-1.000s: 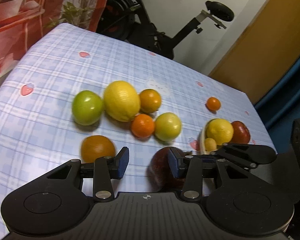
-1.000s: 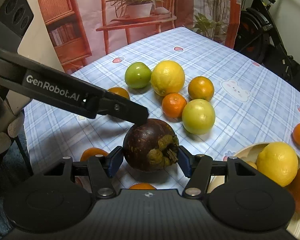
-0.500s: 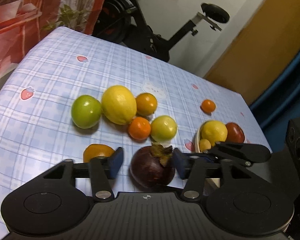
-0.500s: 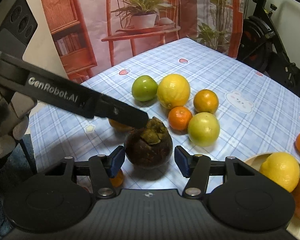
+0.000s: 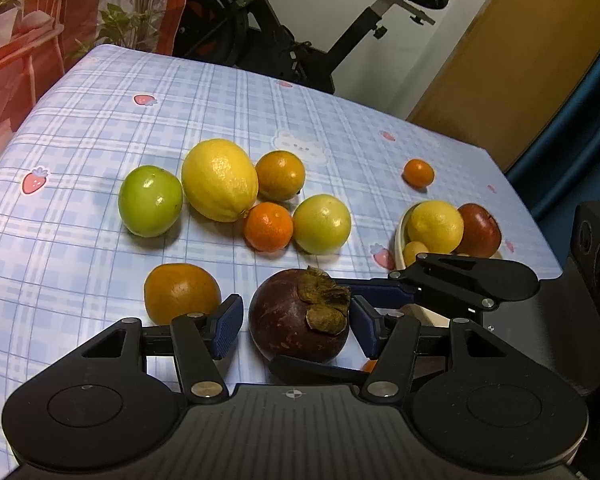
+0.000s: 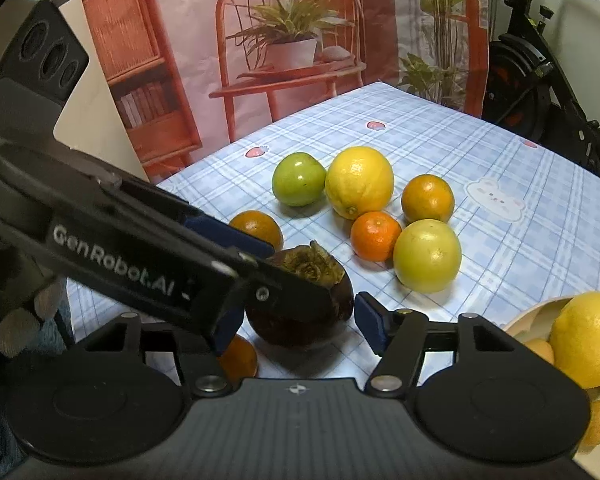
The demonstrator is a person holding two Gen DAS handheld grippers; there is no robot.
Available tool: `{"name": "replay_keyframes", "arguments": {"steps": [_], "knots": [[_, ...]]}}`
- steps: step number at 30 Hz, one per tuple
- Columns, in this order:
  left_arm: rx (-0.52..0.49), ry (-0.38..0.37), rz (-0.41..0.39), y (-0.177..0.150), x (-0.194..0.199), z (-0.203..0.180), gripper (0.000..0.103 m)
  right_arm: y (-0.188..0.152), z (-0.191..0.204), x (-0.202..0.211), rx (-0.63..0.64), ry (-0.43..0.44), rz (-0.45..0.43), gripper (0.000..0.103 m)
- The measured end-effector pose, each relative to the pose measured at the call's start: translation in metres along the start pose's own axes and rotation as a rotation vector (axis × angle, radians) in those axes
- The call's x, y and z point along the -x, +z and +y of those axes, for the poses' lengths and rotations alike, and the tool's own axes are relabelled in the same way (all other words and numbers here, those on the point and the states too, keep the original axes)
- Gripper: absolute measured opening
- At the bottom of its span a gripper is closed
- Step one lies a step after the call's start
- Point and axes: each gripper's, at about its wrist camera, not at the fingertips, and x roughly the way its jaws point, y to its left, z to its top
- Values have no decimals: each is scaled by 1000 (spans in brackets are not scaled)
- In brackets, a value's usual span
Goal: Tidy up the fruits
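the mangosteen [image 5: 298,316] sits on the cloth [image 5: 100,128] near the front edge, calyx up and tipped a little toward the bowl [image 5: 400,240], which stands just to its right in the left wrist view and already holds a lemon and a red fruit. it is roundish, with no long axis to line up on, so what counts is that it lies square between the fingers of both tools at once.

the left gripper [image 5: 298,322] brackets it, half wide; its jaws have just been opening, and a sliver of cloth shows between each pad and the skin, so nothing presses. the right gripper [image 6: 296,322] brackets the same fruit from the other side, also half wide and just opened further; its right pad stands clear, while its left pad is hidden behind the left tool's finger crossing in front. neither holds it, i judge.

the right gripper is on the bowl's side, so it looks better placed to close and carry. an orange [image 5: 182,292] lies just beside the left pad and could get nudged.
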Motion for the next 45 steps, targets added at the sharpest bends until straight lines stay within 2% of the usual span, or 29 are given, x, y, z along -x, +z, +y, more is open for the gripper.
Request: {"name": "replay_keyframes", "arguments": {"steps": [13,20,27,34,45], "knots": [[-32,22,1,-4,-6,-11,61,-10,-1,-3,-46,7,-15,64],[-66,-3,-93,2,11,-31,61,-10,-1,25,-44,-34,-123,64],[-137,-36,-97,14,4,-72,61,-14,-15,59,-89,-94,-176,64],[-223,-81,-53,14,-20,-128,60,-41,-43,101,-183,-157,-201,64],[-277,-168,55,9,-76,-193,60,-89,-90,148,-316,-295,-145,64]]}}
